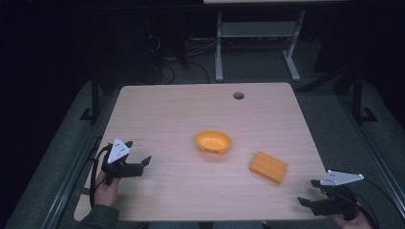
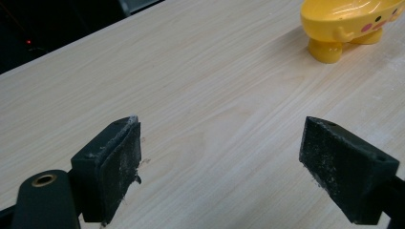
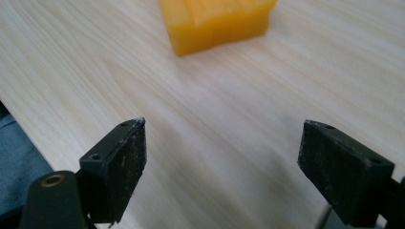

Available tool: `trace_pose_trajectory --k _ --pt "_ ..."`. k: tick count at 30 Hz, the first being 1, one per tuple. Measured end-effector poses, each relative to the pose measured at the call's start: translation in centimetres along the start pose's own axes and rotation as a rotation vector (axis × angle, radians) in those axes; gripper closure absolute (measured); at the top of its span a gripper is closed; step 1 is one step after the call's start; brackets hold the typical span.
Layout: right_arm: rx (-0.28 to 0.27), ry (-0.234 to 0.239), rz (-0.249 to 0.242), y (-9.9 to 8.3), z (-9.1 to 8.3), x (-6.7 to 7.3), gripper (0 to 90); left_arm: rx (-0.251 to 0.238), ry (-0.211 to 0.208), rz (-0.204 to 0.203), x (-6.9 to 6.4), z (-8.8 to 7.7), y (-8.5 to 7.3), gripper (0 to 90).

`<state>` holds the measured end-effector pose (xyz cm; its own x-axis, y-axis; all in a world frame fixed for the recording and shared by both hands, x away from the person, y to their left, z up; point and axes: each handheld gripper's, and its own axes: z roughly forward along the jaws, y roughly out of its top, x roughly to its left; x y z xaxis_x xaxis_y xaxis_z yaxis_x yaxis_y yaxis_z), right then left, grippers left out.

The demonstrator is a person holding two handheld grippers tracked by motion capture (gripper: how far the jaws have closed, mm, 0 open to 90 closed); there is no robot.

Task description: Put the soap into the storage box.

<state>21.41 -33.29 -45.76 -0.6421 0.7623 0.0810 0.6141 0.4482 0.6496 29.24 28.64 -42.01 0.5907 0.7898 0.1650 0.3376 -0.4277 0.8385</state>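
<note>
Two grippers: left gripper [image 1: 138, 163] and right gripper [image 1: 307, 192] both released, jaws apart.
Between them: yellow bowl [image 1: 213, 141], orange block [image 1: 268, 167] on table [image 1: 181, 109].

The high view looks forward and down from above the person's side, taking in the whole table [image 1: 191, 109] from some way off. The left gripper view sits low and close over the wood, facing along its jaws toward the yellow bowl [image 2: 351, 26], which the high view shows near the table's middle [image 1: 213, 141]. The right gripper view, equally low, faces the orange block [image 3: 217, 21], shared likewise with the high view [image 1: 268, 167]
</note>
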Motion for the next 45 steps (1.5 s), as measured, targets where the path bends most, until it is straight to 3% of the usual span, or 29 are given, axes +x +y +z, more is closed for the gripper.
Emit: trace_pose_trajectory --k 10,17,25,45 --pt "0.057 0.01 -0.064 2.6 0.7 0.2 15.2 -0.002 -0.003 0.001 -0.1 0.0 0.0 13.4" --pt "0.105 0.019 -0.126 5.8 0.9 -0.1 15.0 -0.003 -0.002 0.002 0.0 0.0 0.0 13.4" --pt "0.129 0.03 -0.155 8.4 1.4 -0.2 14.7 -0.009 -0.001 -0.005 0.1 -0.1 0.0 13.5" --pt "0.177 0.052 -0.217 12.1 3.3 0.1 14.7 -0.009 -0.001 -0.01 0.2 -0.1 0.0 13.5"
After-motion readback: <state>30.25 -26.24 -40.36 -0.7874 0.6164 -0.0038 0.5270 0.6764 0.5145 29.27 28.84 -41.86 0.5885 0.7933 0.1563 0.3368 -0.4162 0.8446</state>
